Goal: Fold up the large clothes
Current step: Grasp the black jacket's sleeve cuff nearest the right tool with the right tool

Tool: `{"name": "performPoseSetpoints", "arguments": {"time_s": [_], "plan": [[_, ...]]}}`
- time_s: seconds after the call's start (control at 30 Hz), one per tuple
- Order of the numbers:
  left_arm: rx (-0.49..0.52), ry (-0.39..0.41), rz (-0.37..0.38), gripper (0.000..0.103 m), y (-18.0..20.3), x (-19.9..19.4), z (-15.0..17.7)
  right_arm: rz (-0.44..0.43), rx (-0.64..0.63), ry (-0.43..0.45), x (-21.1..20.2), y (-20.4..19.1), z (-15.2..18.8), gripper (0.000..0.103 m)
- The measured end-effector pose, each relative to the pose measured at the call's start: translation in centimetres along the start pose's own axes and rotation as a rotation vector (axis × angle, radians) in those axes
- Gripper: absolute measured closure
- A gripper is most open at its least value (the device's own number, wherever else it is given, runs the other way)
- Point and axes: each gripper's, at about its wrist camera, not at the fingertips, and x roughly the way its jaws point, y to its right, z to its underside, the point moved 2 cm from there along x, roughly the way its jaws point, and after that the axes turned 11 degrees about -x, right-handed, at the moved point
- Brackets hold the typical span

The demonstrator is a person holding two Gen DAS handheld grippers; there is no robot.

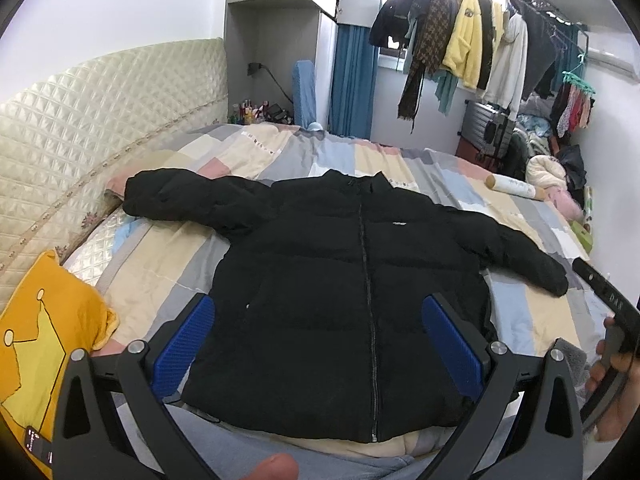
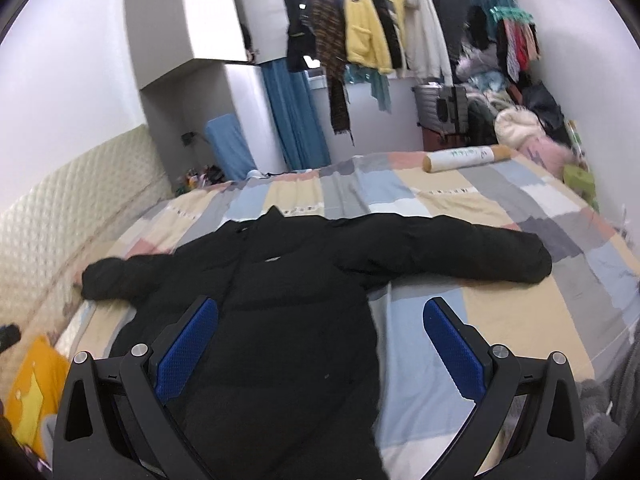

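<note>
A black puffer jacket (image 1: 336,280) lies flat on the bed, front up, zipped, both sleeves spread out sideways. My left gripper (image 1: 318,344) hovers open over its lower half, blue pads apart, nothing between them. The right gripper (image 1: 600,320) shows at the far right edge of the left wrist view, held in a hand. In the right wrist view the jacket (image 2: 280,300) lies below and to the left, and my right gripper (image 2: 320,344) stands open above its right hem, holding nothing.
The bed carries a pastel patchwork quilt (image 1: 248,152) and a quilted cream headboard (image 1: 80,120) on the left. A yellow pillow (image 1: 44,344) sits at the near left. A paper roll (image 2: 468,158) lies at the far side. Hanging clothes (image 2: 368,28) and a suitcase (image 2: 440,110) stand beyond.
</note>
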Motion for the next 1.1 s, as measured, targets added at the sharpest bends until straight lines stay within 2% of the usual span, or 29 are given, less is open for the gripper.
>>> {"name": "performPoseSetpoints", "arguments": {"time_s": [0.17, 0.27, 0.33, 0.43, 0.57, 0.7, 0.9, 1.0, 1.1], "plan": [[-0.02, -0.015, 0.008, 0.0, 1.5, 1.3, -1.1, 0.039, 0.053, -0.019, 4.1, 4.9, -0.6, 0.0], [-0.013, -0.028, 0.03, 0.0, 3.1, 2.2, -1.7, 0.02, 0.075, 0.01, 6.6, 7.8, -0.4, 0.0], [-0.011, -0.035, 0.047, 0.0, 4.3, 2.7, -2.2, 0.053, 0.112, 0.01, 8.4, 10.0, 0.1, 0.0], [-0.005, -0.059, 0.081, 0.0, 6.5, 3.5, -2.9, 0.088, 0.169, -0.01, 12.0, 13.9, 1.6, 0.0], [0.018, -0.085, 0.115, 0.0, 9.1, 4.8, -3.6, 0.147, 0.234, -0.081, 16.4, 19.0, 4.3, 0.0], [0.033, -0.121, 0.112, 0.0, 10.4, 6.6, -3.8, 0.168, 0.392, -0.121, 20.1, 25.1, 7.4, 0.001], [0.009, -0.16, 0.065, 0.0, 10.4, 10.4, -3.8, 0.127, 0.701, -0.034, 22.0, 32.8, 11.7, 0.001], [-0.009, -0.132, 0.07, 0.0, 9.9, 11.3, -4.0, 0.087, 0.812, 0.04, 22.5, 34.9, 12.9, 0.001], [-0.006, -0.081, 0.013, 0.0, 9.7, 12.2, -4.2, 0.095, 0.849, 0.114, 22.6, 36.6, 12.9, 0.009]]}}
